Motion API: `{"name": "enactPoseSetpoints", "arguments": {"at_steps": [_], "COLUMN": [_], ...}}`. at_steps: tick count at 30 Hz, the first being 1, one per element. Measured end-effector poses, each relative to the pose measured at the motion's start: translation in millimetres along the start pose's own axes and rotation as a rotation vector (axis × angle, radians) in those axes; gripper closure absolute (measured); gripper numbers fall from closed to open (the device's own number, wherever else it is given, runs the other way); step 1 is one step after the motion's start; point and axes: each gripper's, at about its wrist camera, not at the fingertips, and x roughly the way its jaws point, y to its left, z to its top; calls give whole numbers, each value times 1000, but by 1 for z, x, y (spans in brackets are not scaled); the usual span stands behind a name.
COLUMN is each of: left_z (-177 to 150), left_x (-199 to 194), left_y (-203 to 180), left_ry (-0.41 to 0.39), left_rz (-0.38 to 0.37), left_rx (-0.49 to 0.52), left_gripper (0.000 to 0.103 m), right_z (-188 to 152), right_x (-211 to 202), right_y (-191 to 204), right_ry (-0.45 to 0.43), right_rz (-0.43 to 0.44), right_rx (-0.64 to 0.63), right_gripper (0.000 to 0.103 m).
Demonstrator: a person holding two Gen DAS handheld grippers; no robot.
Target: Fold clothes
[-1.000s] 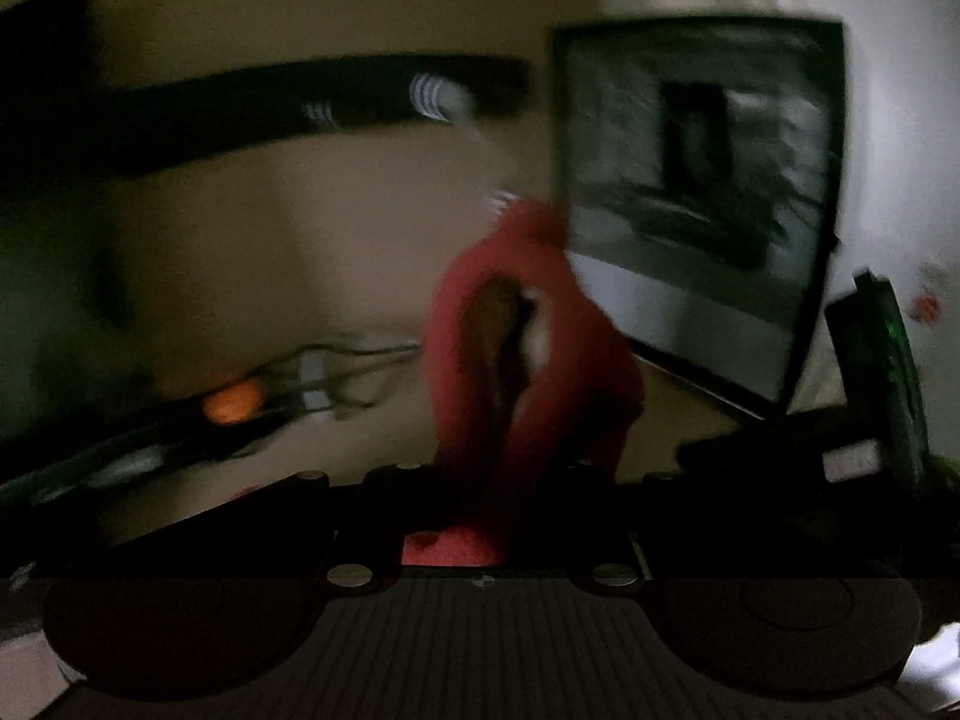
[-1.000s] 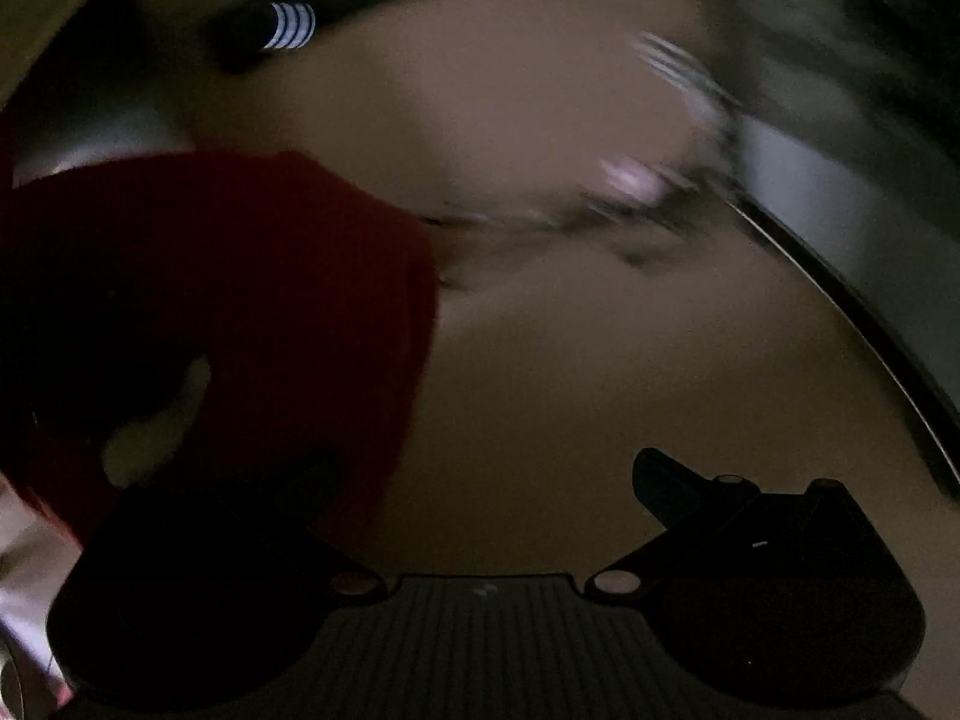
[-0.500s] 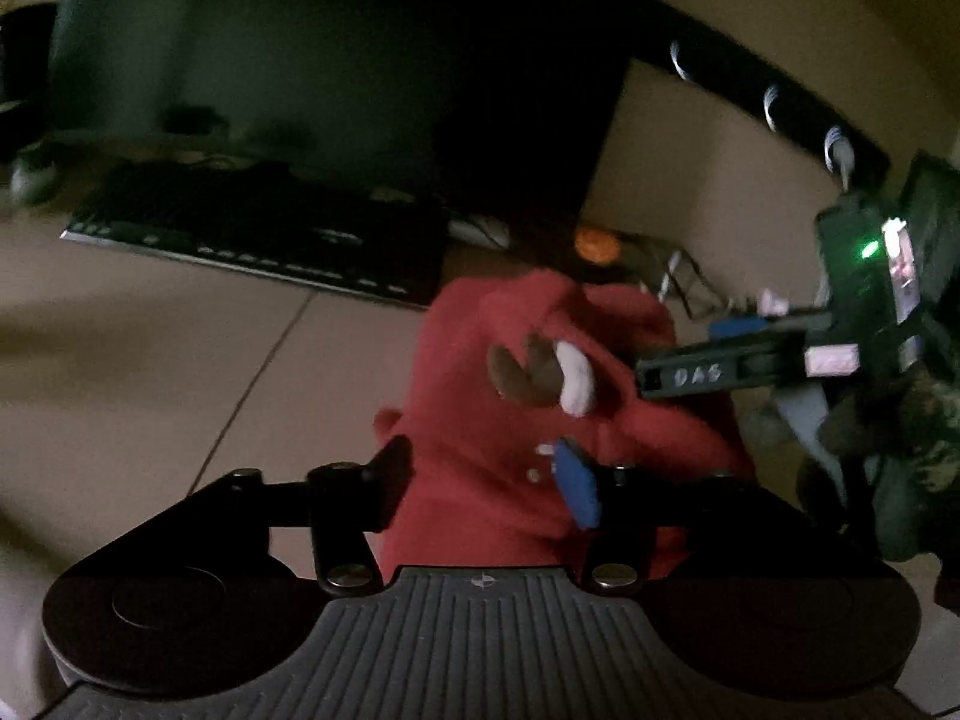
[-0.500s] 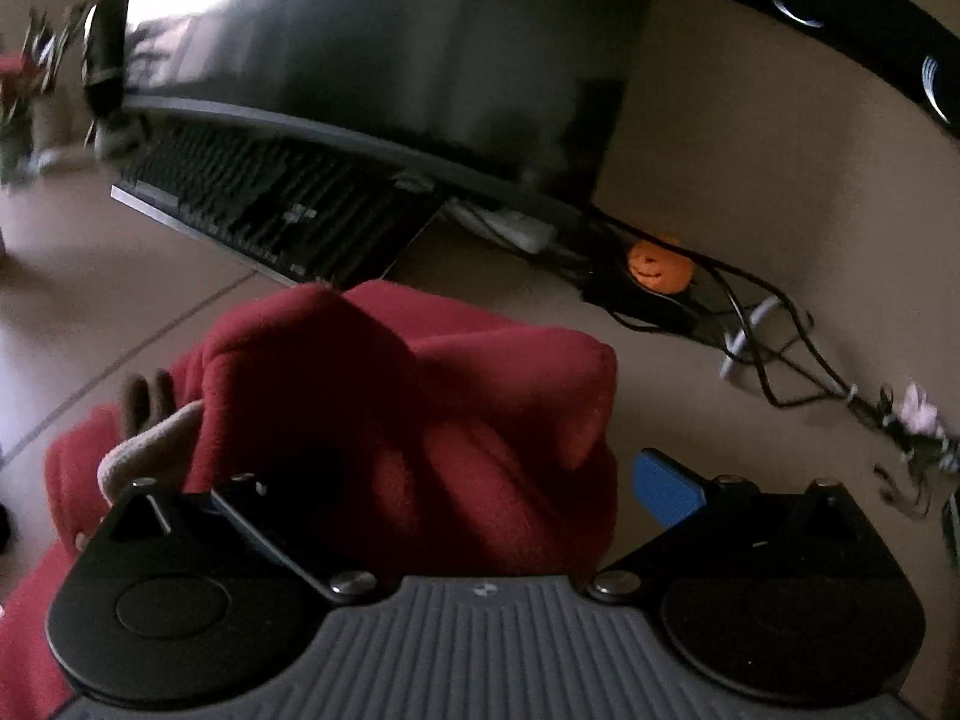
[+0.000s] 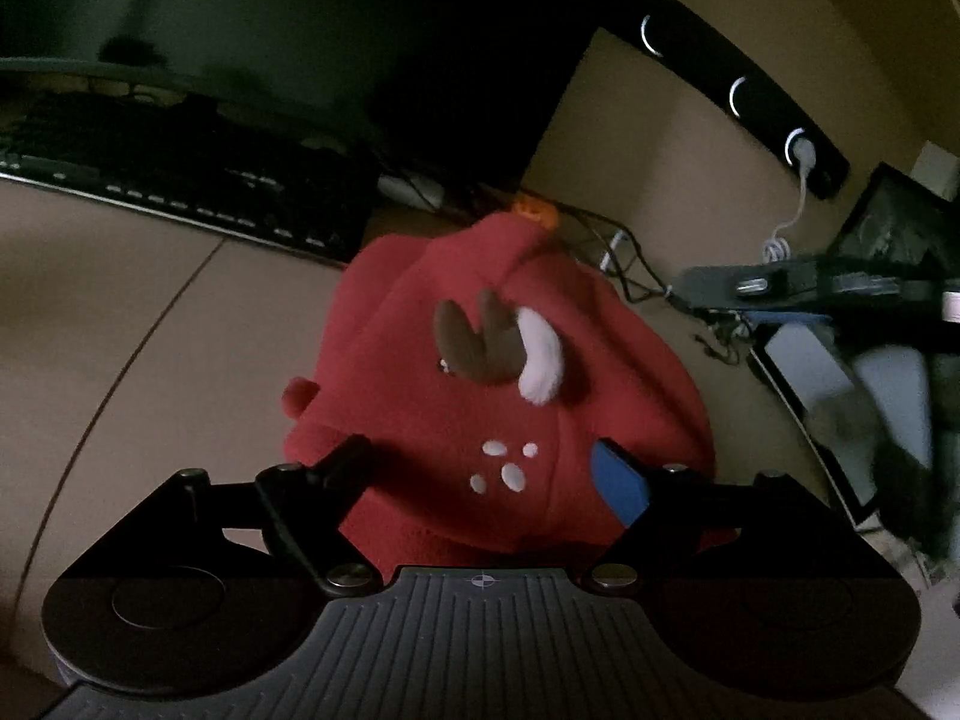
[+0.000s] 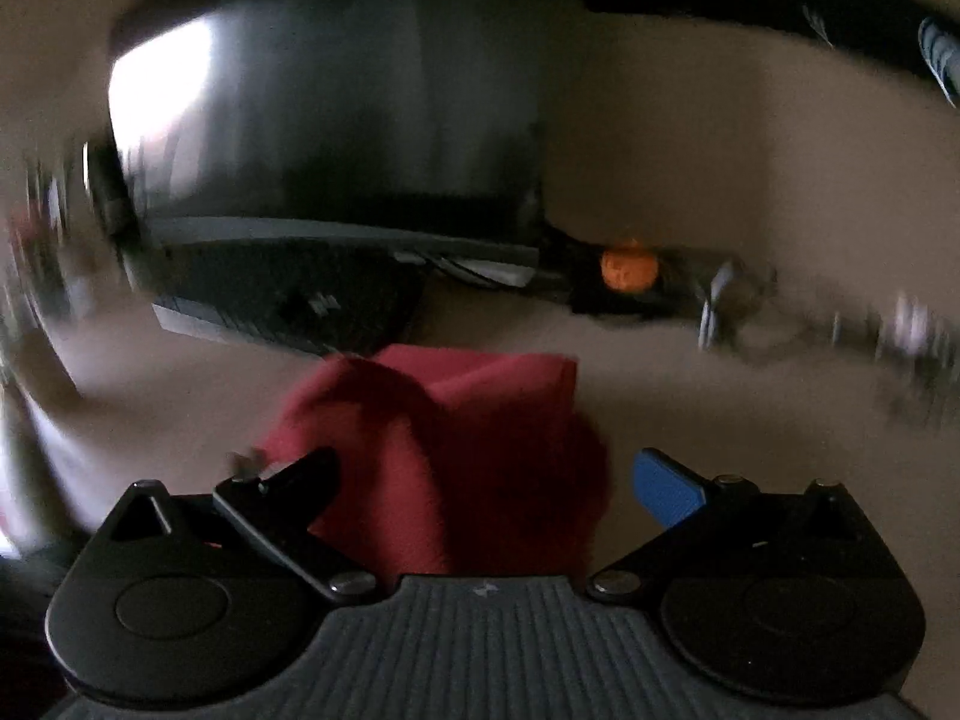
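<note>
A red fleece garment (image 5: 480, 372) with brown antlers, a white ear and white spots lies bunched on the beige table (image 5: 150, 330). My left gripper (image 5: 486, 468) is open, and the garment's near part bulges between its black finger (image 5: 351, 459) and its blue pad (image 5: 618, 480). In the blurred right wrist view the same red garment (image 6: 456, 450) sits between the spread fingers of my right gripper (image 6: 489, 477), which is open. Its blue pad (image 6: 666, 486) stands apart from the cloth.
A dark monitor (image 5: 360, 30) and a black keyboard (image 5: 180, 180) stand behind the garment. An orange ball (image 6: 627, 267) and tangled cables (image 5: 624, 264) lie at the back. A black power strip (image 5: 750, 96) is on the wall. Blurred dark gear (image 5: 810, 288) crowds the right.
The garment hung in the air a second ago and now rests on the table. My left fingers have spread a little wider. The right gripper has drawn back from the cloth and is moving.
</note>
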Motion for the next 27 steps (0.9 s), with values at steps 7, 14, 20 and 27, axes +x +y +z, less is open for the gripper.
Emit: {"name": "enactPoseSetpoints", "arguments": {"at_steps": [7,14,20,27], "left_z": [0,29,50,49], "left_x": [-17,-31,6,27], "left_y": [11,28,10,23], "left_ry": [12,-12,26,93], "left_rz": [-15,-89,-24,52], "left_rx": [34,25,150,173], "left_gripper": [18,15,14,10], "right_z": [-53,-64,-64,-66], "right_x": [33,65,62,62], "right_y": [5,32,33,29], "right_ry": [136,244,256,248], "right_rz": [19,-103,-117,-104], "right_rx": [169,20,6,22], "right_gripper": [0,0,0,0]}}
